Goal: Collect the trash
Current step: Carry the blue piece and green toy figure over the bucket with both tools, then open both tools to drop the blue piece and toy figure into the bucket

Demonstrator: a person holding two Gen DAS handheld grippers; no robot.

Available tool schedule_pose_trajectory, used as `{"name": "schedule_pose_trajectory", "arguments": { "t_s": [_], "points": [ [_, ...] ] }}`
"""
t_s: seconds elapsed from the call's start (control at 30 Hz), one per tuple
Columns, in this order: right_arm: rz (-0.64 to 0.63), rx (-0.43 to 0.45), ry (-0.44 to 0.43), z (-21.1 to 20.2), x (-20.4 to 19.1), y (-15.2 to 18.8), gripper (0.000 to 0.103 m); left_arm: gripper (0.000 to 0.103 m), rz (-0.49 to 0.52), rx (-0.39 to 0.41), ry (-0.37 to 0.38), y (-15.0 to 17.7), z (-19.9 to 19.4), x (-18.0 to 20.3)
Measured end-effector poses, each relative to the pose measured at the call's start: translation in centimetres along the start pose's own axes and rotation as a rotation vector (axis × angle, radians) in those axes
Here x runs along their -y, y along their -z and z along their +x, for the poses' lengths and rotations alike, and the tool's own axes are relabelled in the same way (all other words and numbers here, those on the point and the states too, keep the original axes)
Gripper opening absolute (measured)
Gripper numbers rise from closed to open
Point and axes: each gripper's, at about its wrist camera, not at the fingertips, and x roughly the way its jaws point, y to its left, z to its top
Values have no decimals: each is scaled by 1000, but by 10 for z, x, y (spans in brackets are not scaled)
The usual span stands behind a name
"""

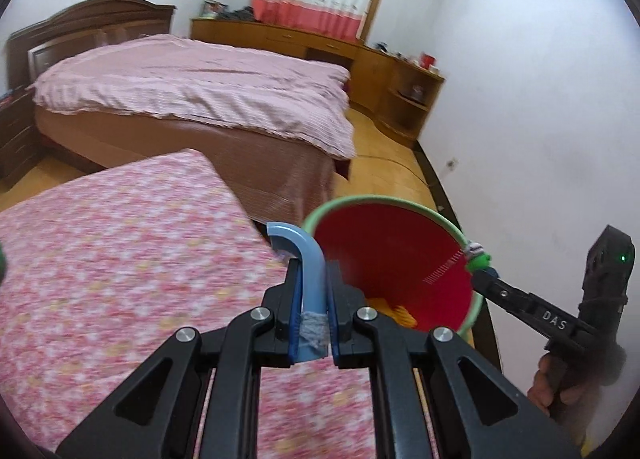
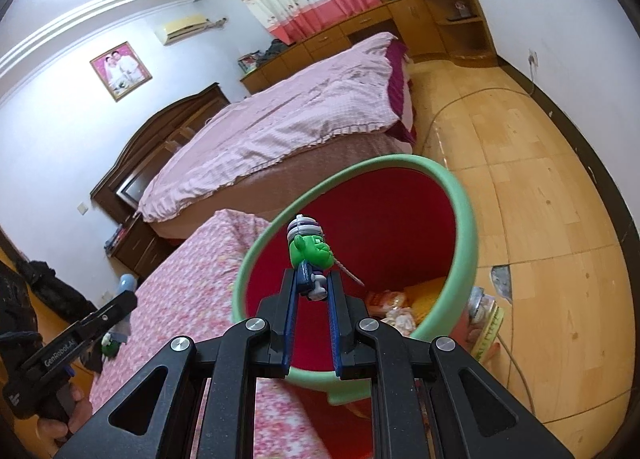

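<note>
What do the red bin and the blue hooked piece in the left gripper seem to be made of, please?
Red bin: probably moulded plastic, its wall smooth and evenly coloured, with a thick matte green rim. Blue hooked piece: likely hard plastic, smooth with a light sheen at the bend; a frayed grey fabric-like strip wraps its lower end.

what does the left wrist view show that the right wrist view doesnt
Only the left wrist view: the blue hooked piece clamped full length in the left gripper.

Only the right wrist view: the air conditioner, a worn patch in the floor, and snack wrappers at the bin's bottom.

Both: the red bin with its green rim, the bed, the flowered mat, and the green toy in the right gripper.
</note>
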Motion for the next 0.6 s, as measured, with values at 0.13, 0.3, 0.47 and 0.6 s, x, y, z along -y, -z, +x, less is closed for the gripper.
{"name": "schedule_pose_trajectory", "arguments": {
  "t_s": [0.13,0.3,0.47,0.6],
  "points": [
    [16,1,5,3,11,-2,14,11,38,-35,40,1,21,22],
    [31,-3,10,9,22,-2,14,11,61,-72,75,2,44,38],
    [39,-13,14,16,30,-4,15,11,71,-104,85,3,63,48],
    [39,-9,14,17,35,-7,16,11,71,-115,81,5,69,52]
  ]
}}
